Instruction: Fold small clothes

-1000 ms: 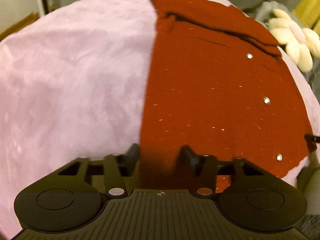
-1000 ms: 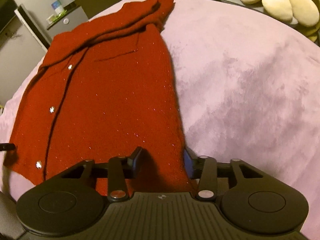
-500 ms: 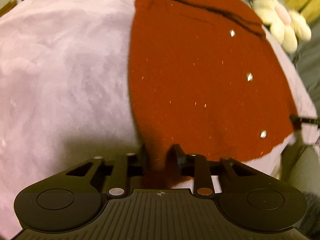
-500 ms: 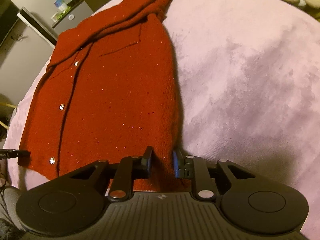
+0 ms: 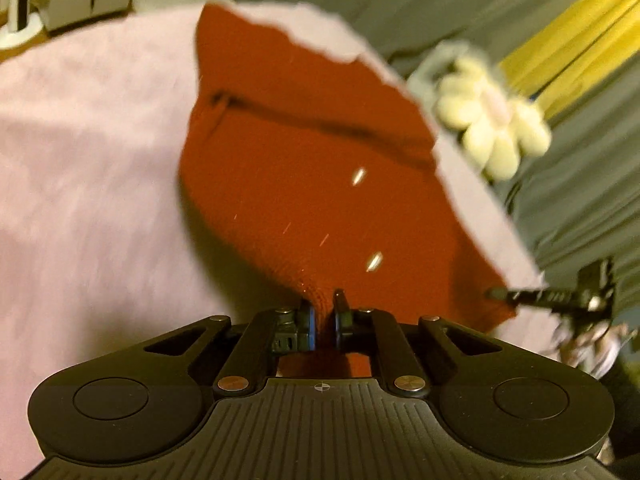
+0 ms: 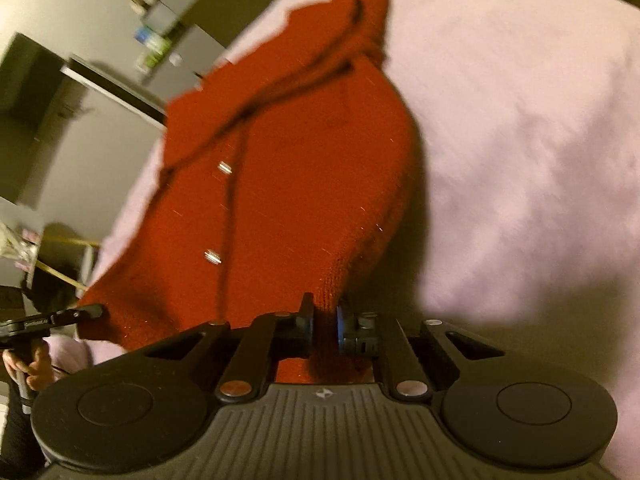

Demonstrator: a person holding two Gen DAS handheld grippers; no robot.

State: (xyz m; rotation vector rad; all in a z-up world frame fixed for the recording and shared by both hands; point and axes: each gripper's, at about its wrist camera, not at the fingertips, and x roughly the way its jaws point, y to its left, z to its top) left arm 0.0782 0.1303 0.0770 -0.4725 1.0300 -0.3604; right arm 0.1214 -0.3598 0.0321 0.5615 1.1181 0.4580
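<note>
A red knit cardigan (image 5: 312, 168) with small silver buttons lies lengthwise on a pink fleece blanket (image 5: 88, 168), its collar end far from me. My left gripper (image 5: 323, 304) is shut on the near hem at the garment's left corner. In the right wrist view the cardigan (image 6: 288, 168) rises from the blanket (image 6: 520, 140) toward my right gripper (image 6: 324, 312), whose jaws are closing with the hem's right corner pinched between the pads. The near end hangs lifted and narrows to each grip. Each view shows the other gripper at the opposite corner (image 5: 560, 298) (image 6: 60, 316).
A cream flower-shaped plush (image 5: 492, 120) sits beyond the blanket's far right edge against grey fabric (image 5: 580, 200). Grey cabinets with small bottles (image 6: 160, 40) stand past the blanket's left side. A hand (image 6: 32, 364) holds the left gripper's handle.
Both grippers closed on the near hem corners and rose, pulling that end of the cardigan up off the blanket. Both views now tilt upward and are blurred.
</note>
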